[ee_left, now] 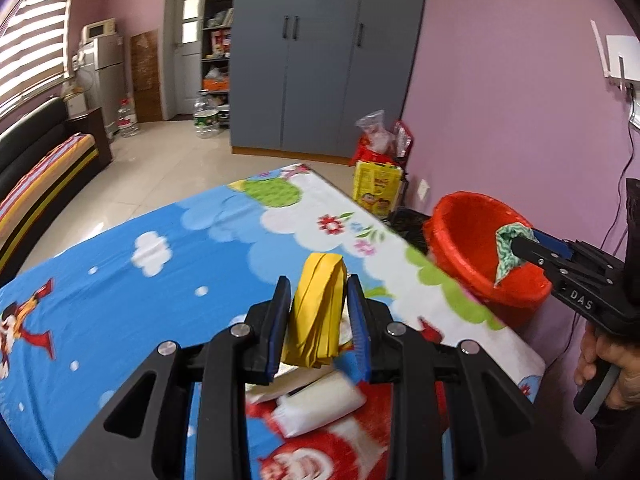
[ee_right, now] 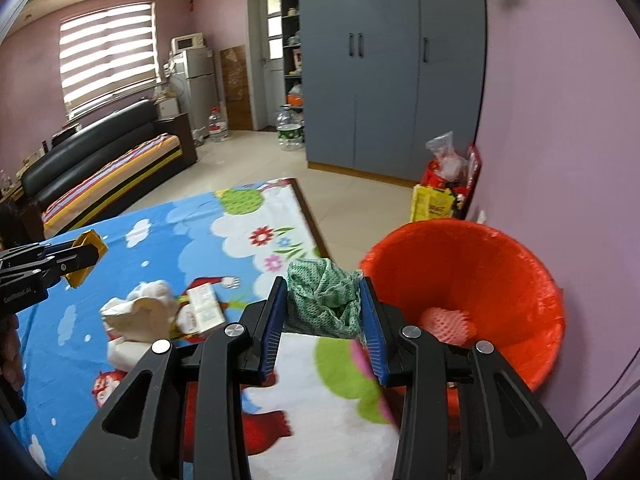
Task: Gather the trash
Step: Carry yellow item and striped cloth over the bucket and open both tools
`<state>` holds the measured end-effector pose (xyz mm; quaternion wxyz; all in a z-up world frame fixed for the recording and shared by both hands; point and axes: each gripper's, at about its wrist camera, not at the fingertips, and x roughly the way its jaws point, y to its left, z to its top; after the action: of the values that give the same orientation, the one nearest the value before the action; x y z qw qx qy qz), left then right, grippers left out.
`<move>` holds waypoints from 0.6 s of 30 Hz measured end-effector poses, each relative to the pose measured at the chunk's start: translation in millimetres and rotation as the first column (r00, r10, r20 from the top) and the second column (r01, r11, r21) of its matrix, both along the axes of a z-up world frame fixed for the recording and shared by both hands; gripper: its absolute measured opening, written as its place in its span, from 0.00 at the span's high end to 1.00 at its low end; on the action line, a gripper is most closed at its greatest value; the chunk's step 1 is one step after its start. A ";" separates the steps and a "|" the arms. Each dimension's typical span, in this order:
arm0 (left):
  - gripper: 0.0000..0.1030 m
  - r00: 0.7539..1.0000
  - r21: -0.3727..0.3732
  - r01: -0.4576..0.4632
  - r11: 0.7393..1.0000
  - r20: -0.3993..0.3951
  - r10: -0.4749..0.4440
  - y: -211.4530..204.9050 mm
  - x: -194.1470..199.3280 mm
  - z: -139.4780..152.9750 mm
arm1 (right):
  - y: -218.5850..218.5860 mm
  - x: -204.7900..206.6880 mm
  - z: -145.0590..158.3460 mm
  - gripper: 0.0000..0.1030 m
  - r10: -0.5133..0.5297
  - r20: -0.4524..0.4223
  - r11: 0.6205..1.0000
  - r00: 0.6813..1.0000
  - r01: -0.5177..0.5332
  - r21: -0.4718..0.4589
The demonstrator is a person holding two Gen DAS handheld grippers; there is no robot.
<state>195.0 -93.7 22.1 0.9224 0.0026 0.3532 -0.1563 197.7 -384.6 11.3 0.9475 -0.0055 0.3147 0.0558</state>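
Note:
My left gripper (ee_left: 319, 292) is shut on a crumpled yellow wrapper (ee_left: 318, 312), held above the cartoon-print tablecloth (ee_left: 160, 280). The same left gripper (ee_right: 86, 256) shows at the left of the right wrist view, yellow wrapper (ee_right: 90, 246) in its tips. My right gripper (ee_right: 324, 300) is shut on a crumpled green-and-white cloth (ee_right: 324, 296), just left of the red bin (ee_right: 480, 280). From the left wrist view, the right gripper (ee_left: 516, 250) holds the green cloth (ee_left: 506, 252) over the red bin (ee_left: 464, 240). A pink foam net (ee_right: 448, 324) lies inside the bin.
White crumpled tissue (ee_right: 140, 316) and a small paper packet (ee_right: 206, 306) lie on the tablecloth; a white packet (ee_left: 320, 404) shows under the left gripper. Bags and a yellow box (ee_left: 376, 184) stand by the pink wall. A grey wardrobe (ee_left: 320, 60) and a black sofa (ee_right: 100, 152) are beyond.

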 end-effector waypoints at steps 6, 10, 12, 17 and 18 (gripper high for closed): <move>0.73 0.997 -0.012 0.080 0.997 0.006 -0.080 -43.1 17.6 5.3 | -29.3 5.8 2.0 0.65 -0.065 0.014 0.998 0.998 0.065 -0.002; 0.73 0.991 -0.014 0.133 0.991 0.012 -0.132 -74.4 29.5 10.1 | -51.2 11.0 2.2 0.65 -0.113 0.020 0.994 0.993 0.113 -0.002; 0.73 0.987 -0.014 0.162 0.987 0.016 -0.162 -90.7 34.7 12.9 | -63.1 13.7 2.8 0.65 -0.136 0.023 0.991 0.990 0.136 -0.007; 0.73 0.974 -0.020 0.226 0.974 0.018 -0.226 -130.9 51.2 16.2 | -88.3 19.4 5.4 0.65 -0.184 0.030 0.983 0.983 0.184 -0.009; 0.73 0.972 -0.023 0.235 0.972 0.017 -0.235 -137.4 54.0 16.1 | -93.5 21.3 5.6 0.65 -0.192 0.030 0.981 0.981 0.193 -0.008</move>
<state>248.9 -231.1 38.2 0.8999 0.0341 0.3420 -0.2686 219.0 -478.1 16.9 0.9529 0.0191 0.3002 -0.0378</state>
